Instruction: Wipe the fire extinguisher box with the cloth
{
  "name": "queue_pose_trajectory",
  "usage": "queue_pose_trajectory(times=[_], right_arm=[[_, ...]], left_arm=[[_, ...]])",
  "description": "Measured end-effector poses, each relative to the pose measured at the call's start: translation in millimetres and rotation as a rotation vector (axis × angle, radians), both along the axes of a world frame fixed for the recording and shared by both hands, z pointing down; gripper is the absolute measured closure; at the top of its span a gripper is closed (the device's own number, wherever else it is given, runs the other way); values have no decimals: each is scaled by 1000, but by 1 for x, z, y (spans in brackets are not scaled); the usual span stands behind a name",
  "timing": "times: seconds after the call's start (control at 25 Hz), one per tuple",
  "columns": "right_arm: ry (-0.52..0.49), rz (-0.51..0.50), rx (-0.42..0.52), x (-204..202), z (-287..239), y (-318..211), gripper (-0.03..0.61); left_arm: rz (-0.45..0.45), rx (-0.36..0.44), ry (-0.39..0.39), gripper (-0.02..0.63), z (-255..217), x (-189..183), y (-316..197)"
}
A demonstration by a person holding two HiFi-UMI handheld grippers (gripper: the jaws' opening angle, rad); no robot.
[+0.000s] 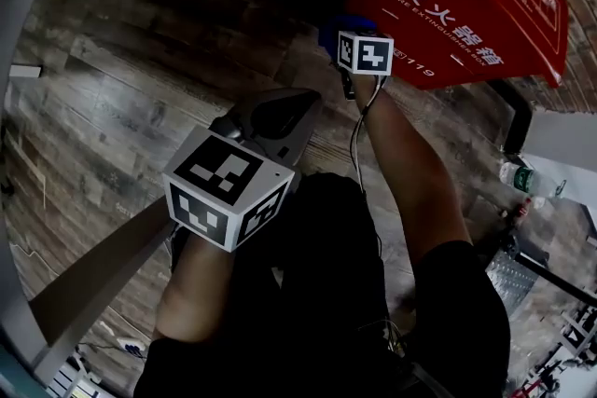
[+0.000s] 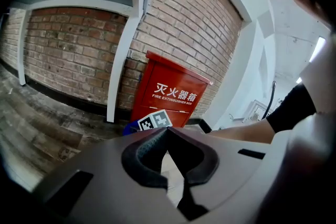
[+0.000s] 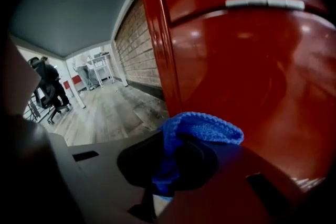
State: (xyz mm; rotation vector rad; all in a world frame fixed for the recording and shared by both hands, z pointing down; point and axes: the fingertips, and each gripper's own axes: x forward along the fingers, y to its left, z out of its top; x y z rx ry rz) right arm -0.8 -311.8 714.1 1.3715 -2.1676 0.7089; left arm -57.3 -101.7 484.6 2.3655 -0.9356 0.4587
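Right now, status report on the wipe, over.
Right gripper shut on blue cloth. Left gripper shut, empty, held back. Cloth close to fire extinguisher box front, contact unclear. Nothing between.

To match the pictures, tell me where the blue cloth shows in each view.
Head view: upper middle, blue cloth just above the far marker cube.
Left gripper view: small blue patch left of that cube.
Right gripper view: lower centre, clamped in the right gripper.
Shared landmark: red fire extinguisher box.
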Motion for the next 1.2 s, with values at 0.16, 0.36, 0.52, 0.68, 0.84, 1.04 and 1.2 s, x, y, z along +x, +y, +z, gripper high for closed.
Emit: queue_pose_trajectory(times=[0.16, 0.36, 0.52, 0.68, 0.84, 1.04, 1.2], right_arm=[[64, 10, -70, 0, 48, -1, 537], [143, 80, -174, 39, 95, 18, 537], [168, 160, -207, 98, 97, 37, 536], [179, 170, -174, 143, 75, 62, 535], [172, 128, -60, 171, 27, 85, 537], [104, 173, 116, 207, -52, 114, 537], [52, 228, 270, 221, -120, 145, 536]], left_arm=[[-15, -22, -16, 617, 11, -12, -3], [44, -36, -4, 617, 16, 9, 0], [79, -32, -1, 617, 18, 26, -8], [104, -25, 1, 617, 22, 56, -17], [128, 2, 3, 617, 22, 88, -29], [123, 47, -19, 617, 26, 124, -48], [154, 99, -47, 617, 25, 160, -53]])
